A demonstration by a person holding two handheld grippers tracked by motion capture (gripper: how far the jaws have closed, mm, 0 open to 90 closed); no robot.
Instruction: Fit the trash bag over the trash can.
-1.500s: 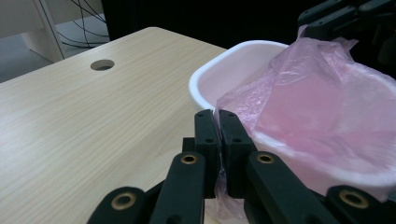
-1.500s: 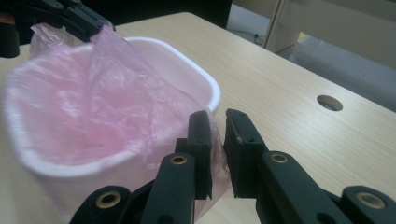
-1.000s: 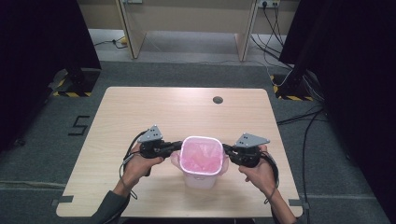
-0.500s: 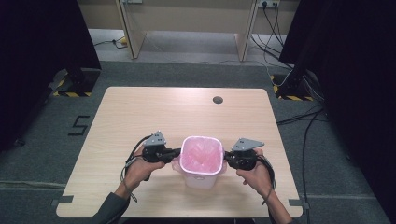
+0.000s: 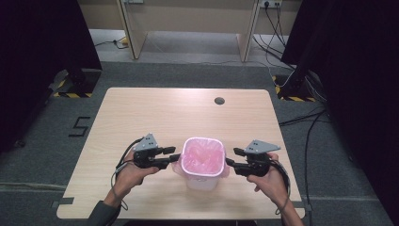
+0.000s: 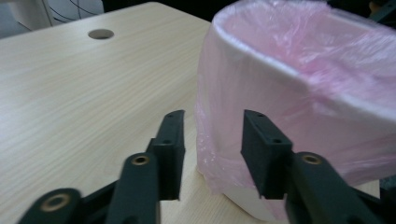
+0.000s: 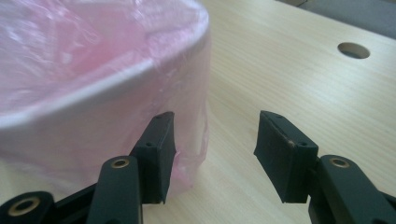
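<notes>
Tools flank a white bin (image 5: 201,176) at the bench's (image 5: 141,117) near edge: left tool (image 5: 172,157) and right tool (image 5: 231,157), both released, each just beside the pink liner's (image 5: 202,157) overhang, about equally near.

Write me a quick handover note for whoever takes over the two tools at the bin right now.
Left tool: open, at the bin's left side, jaws by the hanging bag edge, holding nothing.
Right tool: open, at the bin's right side, empty.
White bin stands near the front of the table.
Done: pink bag lines the bin, folded over the rim.
Left: probably tidying the overhang on both sides.
</notes>
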